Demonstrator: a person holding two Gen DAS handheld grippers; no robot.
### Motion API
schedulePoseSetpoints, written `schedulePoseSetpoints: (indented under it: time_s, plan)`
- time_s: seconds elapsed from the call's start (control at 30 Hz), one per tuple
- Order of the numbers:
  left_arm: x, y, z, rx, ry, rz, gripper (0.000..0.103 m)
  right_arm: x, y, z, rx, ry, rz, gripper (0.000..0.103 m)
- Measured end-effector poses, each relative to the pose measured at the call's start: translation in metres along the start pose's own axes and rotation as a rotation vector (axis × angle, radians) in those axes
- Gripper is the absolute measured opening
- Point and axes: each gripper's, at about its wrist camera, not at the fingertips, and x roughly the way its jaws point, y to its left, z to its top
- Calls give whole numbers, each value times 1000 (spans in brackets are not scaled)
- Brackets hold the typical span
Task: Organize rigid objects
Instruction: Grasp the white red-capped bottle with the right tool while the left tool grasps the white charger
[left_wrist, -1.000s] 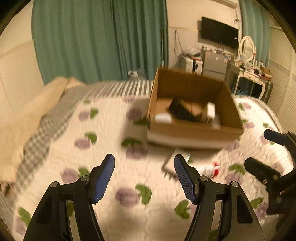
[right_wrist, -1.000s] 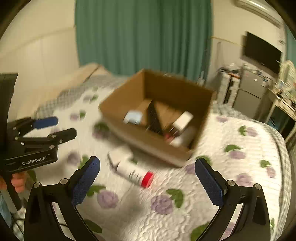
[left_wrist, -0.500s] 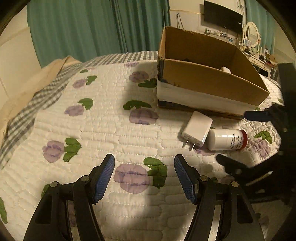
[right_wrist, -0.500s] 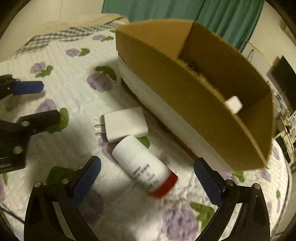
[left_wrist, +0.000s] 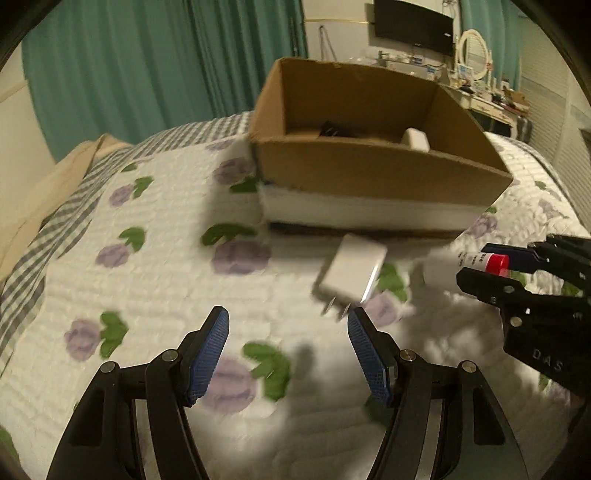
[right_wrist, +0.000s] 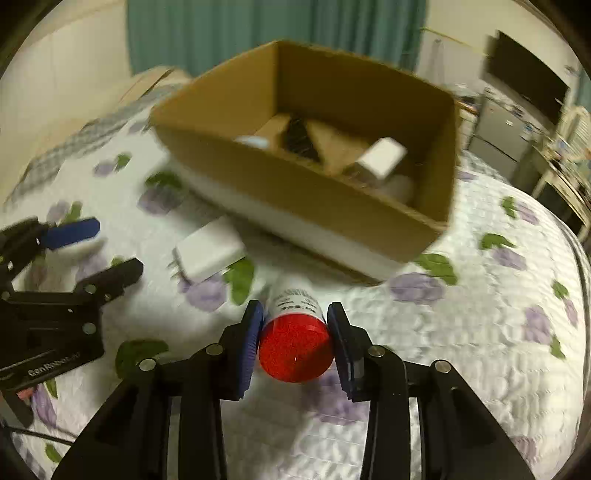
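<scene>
Matt brown cardboard box (right_wrist: 306, 184); quilted cloth bedspread (right_wrist: 461, 332); smooth plastic charger (right_wrist: 208, 251); glossy red bottle cap (right_wrist: 293, 347).

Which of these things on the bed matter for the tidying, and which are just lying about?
Part of the job:
- white bottle with a red cap, clamped in the right gripper, whose jaws have just been closing
- flat white plug-in charger, ahead of the open left gripper
- brown cardboard box

Just there:
- flowered white quilt
- green curtains
- black wall television

Floral quilt (left_wrist: 155, 266), teal curtains (left_wrist: 155, 70), wall TV (left_wrist: 413, 22), oval mirror (left_wrist: 472, 55) bkgd, beige pillow (left_wrist: 40, 184) left.
</scene>
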Motion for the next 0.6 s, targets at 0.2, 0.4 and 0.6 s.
schedulePoseSetpoints:
  time_s: [0.2,0.4,0.6]
  plan:
    - [26,-25,13,75,43,-32,70,14,-3,6,46,31,-17,36]
    - [54,-31,21,77,104,-55,70,24,-10,1,59,62,-4,36]
    - [72,-39,25,90,119,-84,70,23,-12,1,74,60,6,36]
